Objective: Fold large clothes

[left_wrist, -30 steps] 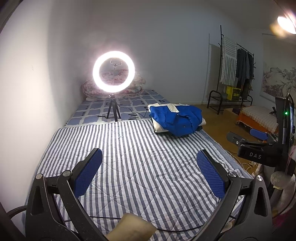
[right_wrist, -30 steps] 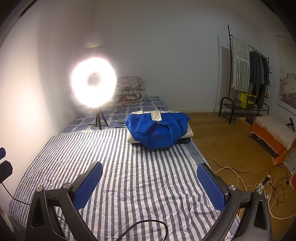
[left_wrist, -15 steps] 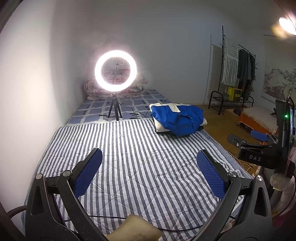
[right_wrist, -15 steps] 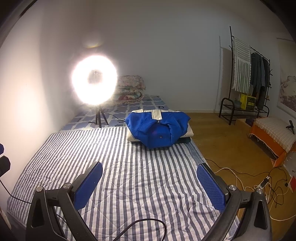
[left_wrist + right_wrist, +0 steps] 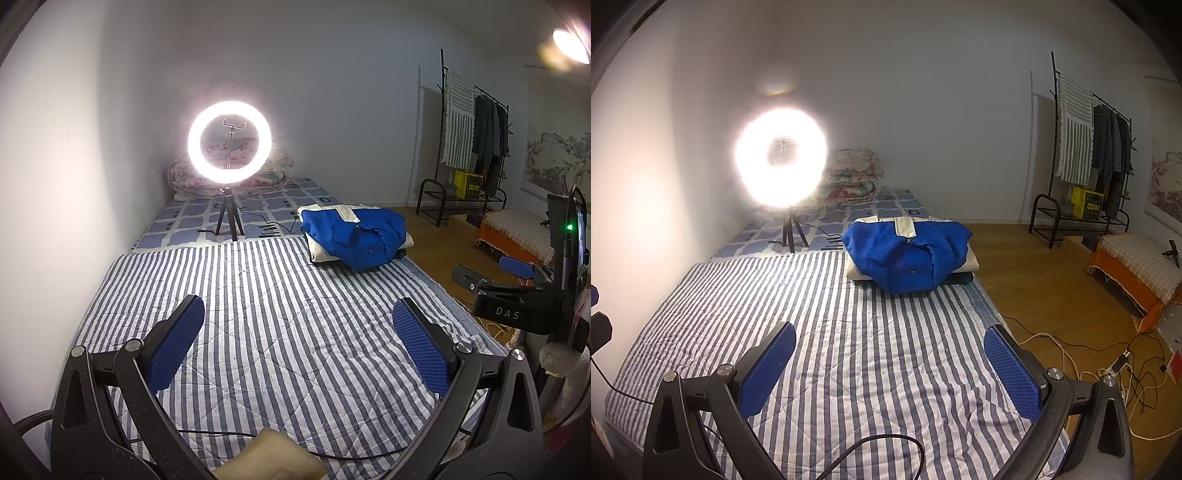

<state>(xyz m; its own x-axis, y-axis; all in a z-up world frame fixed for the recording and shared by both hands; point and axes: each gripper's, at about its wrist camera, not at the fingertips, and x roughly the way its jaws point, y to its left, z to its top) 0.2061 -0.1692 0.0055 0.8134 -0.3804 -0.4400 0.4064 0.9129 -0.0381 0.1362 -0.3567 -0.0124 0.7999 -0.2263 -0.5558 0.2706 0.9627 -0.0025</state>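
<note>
Since 1 s ago I've drifted slightly forward; both the left gripper [image 5: 297, 341] and the right gripper [image 5: 889, 363] gape empty. Mid-frame, the blue jacket [image 5: 908, 258] stack could topple if snagged.

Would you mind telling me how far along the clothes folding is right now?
Done: a blue garment lies folded on a stack on the striped quilt. In hand: nothing; left gripper and right gripper are open, empty. Left: no unfolded clothes visible on the bed.

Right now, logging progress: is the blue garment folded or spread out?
Folded: the blue garment sits as a compact bundle atop a small stack on the striped quilt.
</note>
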